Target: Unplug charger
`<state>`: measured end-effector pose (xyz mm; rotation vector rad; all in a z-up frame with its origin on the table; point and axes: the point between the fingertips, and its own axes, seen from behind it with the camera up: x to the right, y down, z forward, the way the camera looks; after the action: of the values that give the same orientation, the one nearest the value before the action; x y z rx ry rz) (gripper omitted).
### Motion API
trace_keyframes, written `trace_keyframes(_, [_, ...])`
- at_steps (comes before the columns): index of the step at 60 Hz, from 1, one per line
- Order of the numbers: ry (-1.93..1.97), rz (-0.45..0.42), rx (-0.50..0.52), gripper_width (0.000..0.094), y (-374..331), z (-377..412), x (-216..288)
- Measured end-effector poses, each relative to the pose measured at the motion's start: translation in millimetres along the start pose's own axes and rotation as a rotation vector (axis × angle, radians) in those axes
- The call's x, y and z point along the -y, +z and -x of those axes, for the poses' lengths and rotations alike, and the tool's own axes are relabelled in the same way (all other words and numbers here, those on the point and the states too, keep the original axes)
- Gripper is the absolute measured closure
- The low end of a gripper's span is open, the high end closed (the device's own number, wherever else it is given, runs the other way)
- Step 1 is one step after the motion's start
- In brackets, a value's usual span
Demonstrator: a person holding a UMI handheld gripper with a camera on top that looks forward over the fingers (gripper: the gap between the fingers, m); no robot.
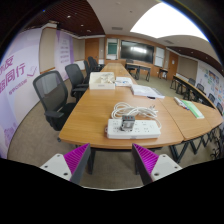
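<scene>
A white power strip point(134, 128) lies near the front edge of a long wooden table point(95, 112), with a dark charger point(127, 124) plugged into it. A coiled white cable point(128, 109) lies just behind the strip. My gripper point(112, 160) is open and empty. Its purple pads point(76, 157) show spread wide, well short of the table and below its edge. The strip is ahead of the fingers and a little to the right, at some distance.
A white box point(102, 81) and papers point(143, 90) lie farther along the table. Black office chairs point(52, 96) stand along its left side. A green booklet point(190, 107) lies on the right table part. Carpet floor lies between me and the table.
</scene>
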<state>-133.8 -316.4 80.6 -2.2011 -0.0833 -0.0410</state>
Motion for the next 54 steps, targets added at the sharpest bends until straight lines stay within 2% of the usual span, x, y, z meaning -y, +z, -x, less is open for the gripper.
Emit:
trace_keyframes(10, [0.041,-0.08,-0.01,0.0079,77,-39,41])
trace_keyframes(19, [0.029,-0.089,-0.024,0.0104,137,-57,52])
trace_keyframes(22, [0.034,-0.079,-0.017,0.0174,150,-57,50])
trace_keyframes(25, [0.041,-0.068,-0.012,0.0324,159,-58,47])
trace_keyframes(28, [0.045,-0.068,-0.025,0.0523,166,-62,46])
trace_keyframes(29, [0.048,-0.07,-0.011,0.055,166,-59,47])
trace_keyframes(34, [0.049,-0.079,-0.011,0.0577,166,-60,48])
trace_keyframes(44, [0.044,-0.083,0.0,0.0686,167,-59,48])
trace_keyframes(53, [0.047,-0.04,-0.017,0.0715,165,-60,50])
trace_keyframes(54, [0.049,-0.053,-0.018,0.0718,157,-62,61])
